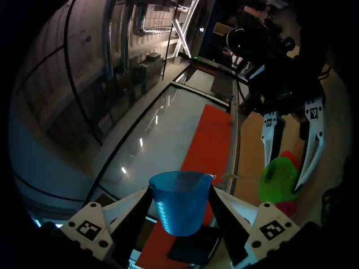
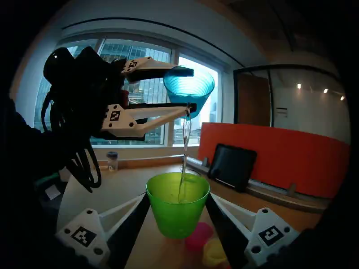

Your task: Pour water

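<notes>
Item 1: blue translucent plastic cup [image 1: 181,204], clamped between both fingers of the left tool [image 1: 181,190]. In the right gripper view this cup [image 2: 188,87] is raised and tipped in the left tool [image 2: 192,88], its mouth turned towards the camera.

Item 2: thin stream of water [image 2: 185,143], running from the blue cup's lower lip straight down.

Item 3: green translucent plastic cup [image 2: 178,210], upright, gripped on both sides by the right tool [image 2: 178,196], directly below the blue cup; the stream lands inside it. Water level: cannot tell. In the left gripper view, the green cup [image 1: 278,179] sits between the right tool's fingers [image 1: 283,177].

Item 4: small pink cup [image 2: 199,235] and small yellow cup [image 2: 214,253], side by side just beyond the green cup; contents not visible.

Item 5: wooden bench [image 2: 121,184], backed by an orange partition [image 2: 287,157].
</notes>
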A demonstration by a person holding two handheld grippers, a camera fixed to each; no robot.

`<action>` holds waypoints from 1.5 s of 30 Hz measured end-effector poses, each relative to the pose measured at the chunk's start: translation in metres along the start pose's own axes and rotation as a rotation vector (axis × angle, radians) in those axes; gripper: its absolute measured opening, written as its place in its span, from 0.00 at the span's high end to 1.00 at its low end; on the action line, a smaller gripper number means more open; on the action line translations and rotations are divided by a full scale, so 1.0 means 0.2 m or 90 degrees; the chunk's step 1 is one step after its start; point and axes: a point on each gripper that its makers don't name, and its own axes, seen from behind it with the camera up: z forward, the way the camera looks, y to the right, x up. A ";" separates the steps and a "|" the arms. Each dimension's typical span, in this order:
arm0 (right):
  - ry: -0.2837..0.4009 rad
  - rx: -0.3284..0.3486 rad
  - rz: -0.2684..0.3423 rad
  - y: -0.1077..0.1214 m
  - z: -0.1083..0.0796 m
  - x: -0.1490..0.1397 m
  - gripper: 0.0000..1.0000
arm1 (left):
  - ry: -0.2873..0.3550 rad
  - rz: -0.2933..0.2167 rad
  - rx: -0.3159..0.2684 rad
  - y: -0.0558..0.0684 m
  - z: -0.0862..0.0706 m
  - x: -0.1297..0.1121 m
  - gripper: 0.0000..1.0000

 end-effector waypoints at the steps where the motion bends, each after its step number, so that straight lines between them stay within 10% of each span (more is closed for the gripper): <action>1: 0.000 0.000 0.000 0.00 0.00 0.00 0.11 | 0.000 0.003 0.000 0.00 0.00 0.00 0.14; 45: 0.019 -0.013 -0.012 0.03 -0.04 0.07 0.11 | 0.016 0.127 0.010 -0.06 0.02 0.11 0.14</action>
